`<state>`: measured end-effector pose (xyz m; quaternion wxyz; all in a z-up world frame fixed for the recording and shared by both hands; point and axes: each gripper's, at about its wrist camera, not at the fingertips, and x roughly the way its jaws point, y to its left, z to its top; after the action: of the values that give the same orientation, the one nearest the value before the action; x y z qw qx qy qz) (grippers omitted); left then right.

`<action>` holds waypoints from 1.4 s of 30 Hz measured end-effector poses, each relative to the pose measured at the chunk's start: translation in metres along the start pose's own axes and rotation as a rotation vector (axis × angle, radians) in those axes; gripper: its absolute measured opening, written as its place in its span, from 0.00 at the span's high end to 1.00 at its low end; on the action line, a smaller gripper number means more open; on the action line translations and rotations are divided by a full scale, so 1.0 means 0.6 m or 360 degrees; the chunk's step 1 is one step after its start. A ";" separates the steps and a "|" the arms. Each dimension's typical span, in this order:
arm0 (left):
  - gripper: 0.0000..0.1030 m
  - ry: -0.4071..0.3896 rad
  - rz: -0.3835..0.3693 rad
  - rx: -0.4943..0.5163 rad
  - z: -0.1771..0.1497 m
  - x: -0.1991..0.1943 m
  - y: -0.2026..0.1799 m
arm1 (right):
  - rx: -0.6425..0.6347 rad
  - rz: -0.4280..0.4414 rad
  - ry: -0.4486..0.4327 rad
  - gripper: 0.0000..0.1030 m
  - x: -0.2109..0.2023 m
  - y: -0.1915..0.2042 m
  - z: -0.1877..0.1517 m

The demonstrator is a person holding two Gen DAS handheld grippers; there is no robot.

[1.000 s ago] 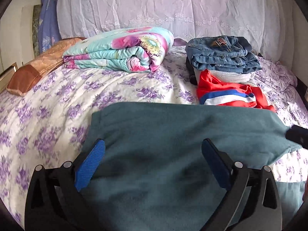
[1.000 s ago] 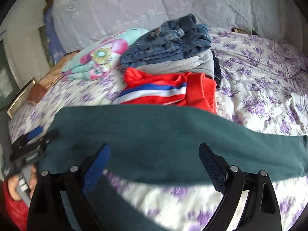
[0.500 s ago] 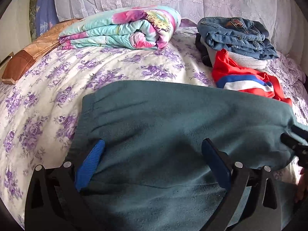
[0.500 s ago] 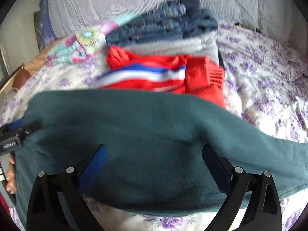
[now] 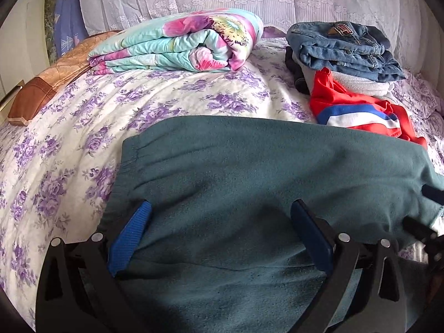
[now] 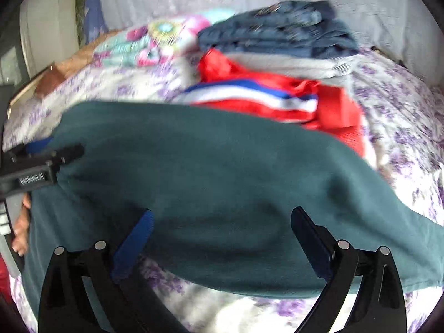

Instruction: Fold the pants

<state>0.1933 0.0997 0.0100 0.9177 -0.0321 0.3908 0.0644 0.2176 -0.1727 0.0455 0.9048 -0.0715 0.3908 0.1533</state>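
Note:
Dark teal pants [image 5: 249, 183] lie across the flowered bedspread, with the gathered waistband end at the left. They also fill the middle of the right wrist view [image 6: 216, 183]. My left gripper [image 5: 222, 216] is open, its blue pads spread wide over the cloth, holding nothing. My right gripper [image 6: 222, 219] is open too, jaws spread over the pants' near edge. The left gripper shows at the left edge of the right wrist view [image 6: 41, 166], over the waistband end. The right gripper's tip shows at the right edge of the left wrist view [image 5: 427, 222].
A folded flowered quilt [image 5: 177, 47] lies at the back. A stack of folded jeans [image 5: 344, 47] and white cloth stands at the back right, with a red striped garment [image 5: 360, 111] just beyond the pants. A brown pillow [image 5: 41, 88] lies at the left.
Both grippers have moved forward and lower over the pants. The pants' far edge has shifted toward the red garment. Both stay open.

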 end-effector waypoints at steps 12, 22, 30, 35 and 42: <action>0.05 -0.0005 -0.0022 -0.0039 0.001 -0.001 0.006 | 0.0456 -0.0357 0.0185 0.03 0.016 -0.194 -0.051; 0.05 -0.0018 -0.0060 -0.0081 0.000 -0.004 0.014 | 0.0515 -0.0553 -0.0027 0.03 -0.069 -0.233 -0.063; 0.05 -0.0017 -0.0084 -0.0092 0.001 -0.005 0.016 | 0.0646 -0.0367 -0.0066 0.03 -0.069 -0.268 -0.088; 0.05 -0.0047 -0.0315 -0.0216 0.027 -0.034 0.061 | 0.0338 -0.0101 -0.0340 0.05 -0.114 -0.211 -0.043; 0.05 0.0008 -0.0268 -0.0218 0.083 -0.002 0.137 | -0.0041 0.0110 -0.0111 0.41 -0.029 -0.166 0.019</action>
<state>0.2164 0.1863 0.0445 0.9146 -0.1276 0.3836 0.0136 0.2470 -0.2674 0.0669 0.9111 -0.0643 0.3592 0.1918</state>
